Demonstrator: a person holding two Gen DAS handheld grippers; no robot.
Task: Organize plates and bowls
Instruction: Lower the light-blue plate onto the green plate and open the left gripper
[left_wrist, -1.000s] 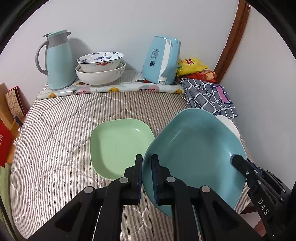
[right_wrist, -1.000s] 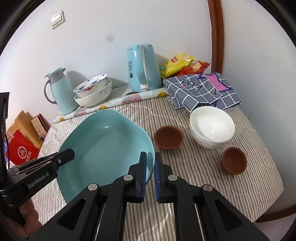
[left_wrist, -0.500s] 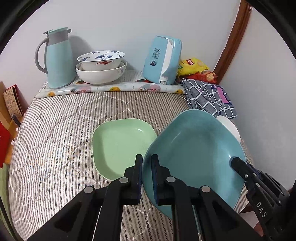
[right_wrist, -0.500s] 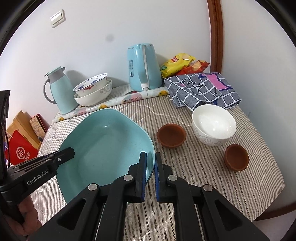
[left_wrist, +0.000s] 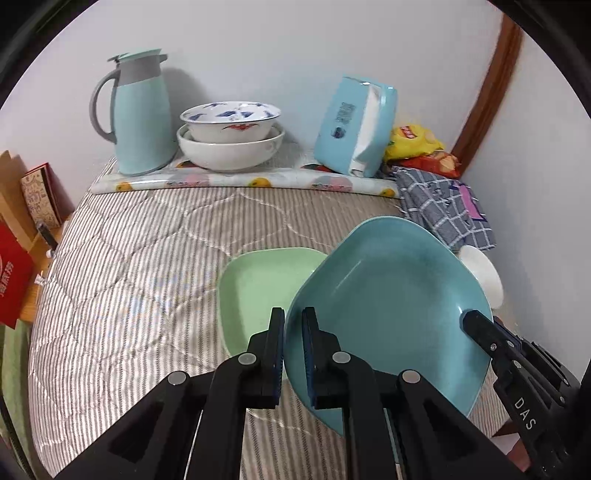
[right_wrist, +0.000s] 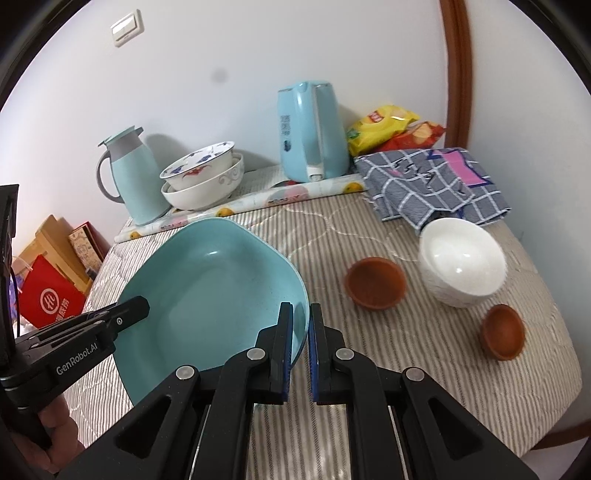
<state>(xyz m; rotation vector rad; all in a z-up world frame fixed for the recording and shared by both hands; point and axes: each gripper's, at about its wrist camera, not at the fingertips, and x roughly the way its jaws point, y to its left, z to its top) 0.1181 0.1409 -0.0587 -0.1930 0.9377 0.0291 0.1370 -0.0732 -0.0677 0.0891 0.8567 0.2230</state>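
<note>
Both grippers, left (left_wrist: 293, 328) and right (right_wrist: 301, 325), clamped on blue plate (left_wrist: 391, 295) rims, tilted above green plate (left_wrist: 258, 288).

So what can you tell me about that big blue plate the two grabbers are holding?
The big blue plate is a deep, squarish dish with rounded corners, smooth and glossy like ceramic or melamine, and empty. It is tilted and lifted above the striped table cover. The left gripper pinches one rim, the right gripper the opposite rim. In the left view it overlaps the green plate beneath.
</note>
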